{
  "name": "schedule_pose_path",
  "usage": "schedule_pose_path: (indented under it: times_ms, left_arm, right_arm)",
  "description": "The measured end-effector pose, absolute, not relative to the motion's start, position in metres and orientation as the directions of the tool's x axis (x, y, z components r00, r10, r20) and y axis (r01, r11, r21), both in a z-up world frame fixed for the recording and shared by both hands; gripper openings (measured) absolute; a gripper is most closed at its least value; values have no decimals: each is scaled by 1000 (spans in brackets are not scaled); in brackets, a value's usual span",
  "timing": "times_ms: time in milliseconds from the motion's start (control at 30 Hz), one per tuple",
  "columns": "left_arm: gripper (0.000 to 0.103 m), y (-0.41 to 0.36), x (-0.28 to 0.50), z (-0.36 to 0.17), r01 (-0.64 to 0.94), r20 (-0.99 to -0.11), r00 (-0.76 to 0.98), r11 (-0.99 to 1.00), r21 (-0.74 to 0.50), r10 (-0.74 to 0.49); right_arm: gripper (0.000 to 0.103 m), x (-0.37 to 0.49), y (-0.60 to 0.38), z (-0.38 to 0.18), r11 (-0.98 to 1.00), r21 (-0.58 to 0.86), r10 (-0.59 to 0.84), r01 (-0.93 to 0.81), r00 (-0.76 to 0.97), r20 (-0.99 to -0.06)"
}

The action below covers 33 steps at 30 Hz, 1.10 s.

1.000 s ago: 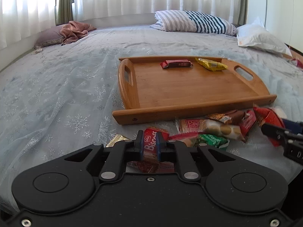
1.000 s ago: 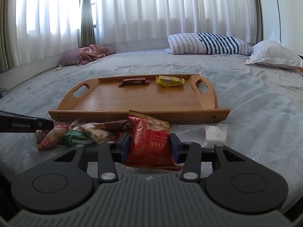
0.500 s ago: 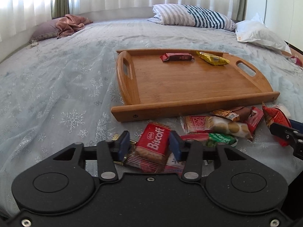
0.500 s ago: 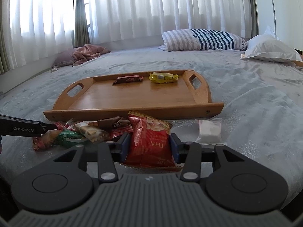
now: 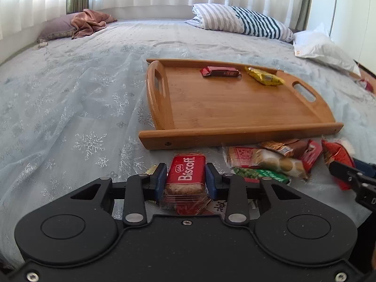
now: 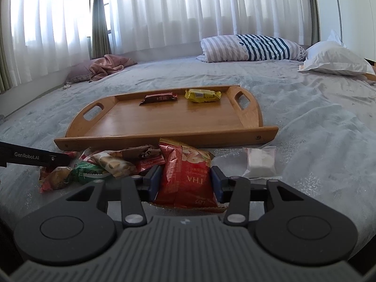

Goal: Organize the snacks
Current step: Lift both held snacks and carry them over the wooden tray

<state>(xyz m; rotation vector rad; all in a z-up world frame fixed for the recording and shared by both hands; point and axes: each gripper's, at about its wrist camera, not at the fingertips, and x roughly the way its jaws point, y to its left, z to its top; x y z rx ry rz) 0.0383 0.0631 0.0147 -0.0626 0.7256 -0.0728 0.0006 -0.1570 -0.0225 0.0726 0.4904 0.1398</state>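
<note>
In the left wrist view, my left gripper (image 5: 186,176) has its jaws closing on a red Biscoff packet (image 5: 186,172), and the blue pads press its two long sides. In the right wrist view, my right gripper (image 6: 185,178) is shut on a red snack bag (image 6: 188,171), which rests on the bed. Just beyond both grippers stands a wooden tray (image 5: 235,131) holding a red bar (image 5: 221,71) and a yellow packet (image 5: 264,79) at its far side. Several loose snacks (image 5: 265,162) lie heaped along the tray's near rim.
A clear packet with white contents (image 6: 260,162) lies right of the red bag. The bed has a pale snowflake cover (image 5: 70,108). A striped pillow (image 6: 253,48), a white pillow (image 6: 333,58) and a pink cloth (image 6: 105,67) sit at the far edge below the curtains.
The left jaws let go of the Biscoff packet's end, spread wide, then came together across its width; the packet now lies straight between the pads. The right gripper and its red bag stayed put.
</note>
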Motion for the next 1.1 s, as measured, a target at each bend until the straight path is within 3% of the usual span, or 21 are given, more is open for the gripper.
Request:
schedule_pose_path:
  times_ms: [633,1100]
  left_arm:
    - [32,51,20,54,61,-582,805,991,-116,-118]
    - [32,14,65,71,133,-533,820,975,-180,-210]
  right_arm:
    - [51,3,-161,-6,988,119,142,-100,893,-428]
    - [51,44,-182,23,989,143,96,-46,925,-368]
